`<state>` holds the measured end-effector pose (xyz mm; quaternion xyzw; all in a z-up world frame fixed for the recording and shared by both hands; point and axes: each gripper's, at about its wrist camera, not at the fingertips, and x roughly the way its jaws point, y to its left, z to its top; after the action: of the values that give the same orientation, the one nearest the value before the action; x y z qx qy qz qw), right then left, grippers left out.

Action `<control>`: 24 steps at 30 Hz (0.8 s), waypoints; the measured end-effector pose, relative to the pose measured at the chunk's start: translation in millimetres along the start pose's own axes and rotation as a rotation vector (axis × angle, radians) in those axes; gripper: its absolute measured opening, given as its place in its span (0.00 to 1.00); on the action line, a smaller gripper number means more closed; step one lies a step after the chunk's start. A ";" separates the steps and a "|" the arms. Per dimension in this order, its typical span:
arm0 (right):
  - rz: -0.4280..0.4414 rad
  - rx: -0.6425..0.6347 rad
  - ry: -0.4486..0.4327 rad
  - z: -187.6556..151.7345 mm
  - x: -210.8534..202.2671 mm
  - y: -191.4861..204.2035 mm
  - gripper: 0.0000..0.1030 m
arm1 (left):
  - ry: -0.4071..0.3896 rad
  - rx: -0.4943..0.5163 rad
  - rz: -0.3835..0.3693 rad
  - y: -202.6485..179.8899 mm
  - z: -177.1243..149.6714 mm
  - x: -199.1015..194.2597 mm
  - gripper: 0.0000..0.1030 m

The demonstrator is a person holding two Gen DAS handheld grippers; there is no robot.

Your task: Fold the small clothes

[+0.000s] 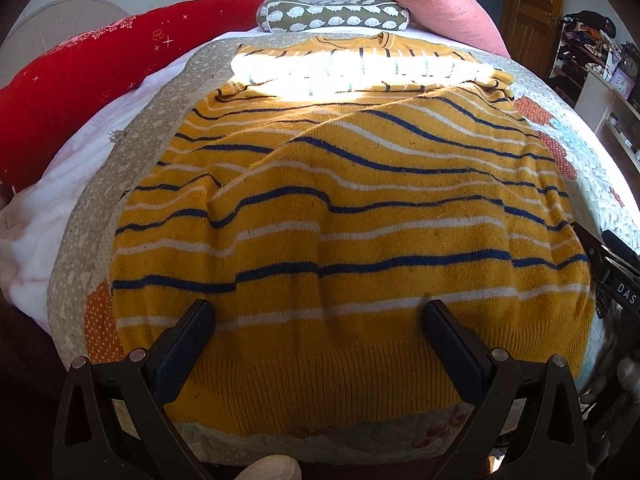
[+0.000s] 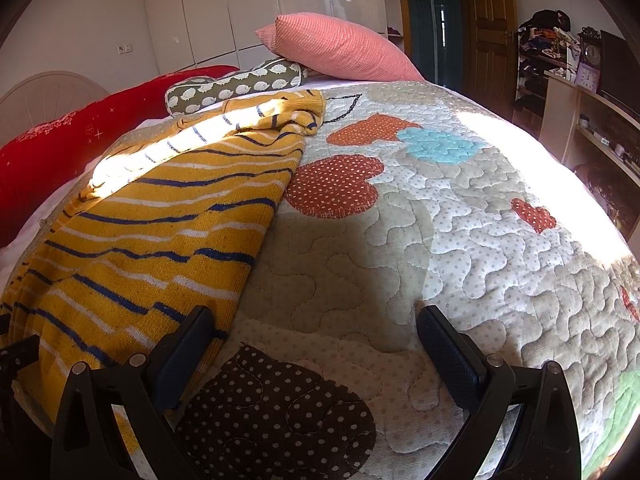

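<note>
A yellow knit sweater [image 1: 340, 216] with blue and white stripes lies flat on the quilted bedspread [image 2: 460, 240], its ribbed hem nearest me and its sleeves folded across the top. My left gripper [image 1: 320, 316] is open and empty, just above the hem near its middle. My right gripper [image 2: 316, 320] is open and empty over the quilt, beside the sweater's right edge [image 2: 160, 240]; its left finger [image 2: 188, 344] overlaps that edge. The right gripper's body shows at the right edge of the left wrist view [image 1: 616, 276].
At the head of the bed lie a pink pillow [image 2: 340, 48], a hedgehog-print cushion [image 1: 332, 14] and a long red bolster [image 1: 80, 80]. A white blanket [image 1: 40, 232] lies to the left. Shelves [image 2: 592, 120] and a wooden door [image 2: 488, 28] stand to the right.
</note>
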<state>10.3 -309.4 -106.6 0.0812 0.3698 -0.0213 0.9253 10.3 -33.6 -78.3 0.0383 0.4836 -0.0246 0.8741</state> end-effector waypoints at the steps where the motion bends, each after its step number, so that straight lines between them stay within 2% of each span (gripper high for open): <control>1: 0.003 0.001 0.004 0.7 -0.6 -0.2 1.00 | 0.008 -0.006 -0.002 0.4 -0.6 1.3 1.00; 7: 0.010 0.012 0.046 6.8 1.7 -5.3 1.00 | 0.049 0.003 0.020 -4.1 -8.3 1.6 1.00; 13: -0.005 0.009 0.077 10.4 7.3 -1.6 1.00 | 0.099 -0.028 -0.014 -0.3 -12.4 1.6 1.00; 15: -0.002 0.015 0.099 11.1 7.3 -2.6 1.00 | 0.092 -0.027 -0.020 -0.2 -13.9 1.4 1.00; 19: -0.004 0.048 0.072 9.6 4.6 -4.4 1.00 | 0.088 0.029 -0.028 -5.3 -18.9 -5.0 1.00; 24: -0.046 -0.001 0.098 12.0 8.4 2.6 1.00 | 0.009 0.042 -0.124 -3.2 -18.2 -32.9 1.00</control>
<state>24.8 -308.6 -103.5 0.0729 0.4166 -0.0384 0.9054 -22.8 -34.9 -60.1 0.0267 0.4885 -0.0885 0.8677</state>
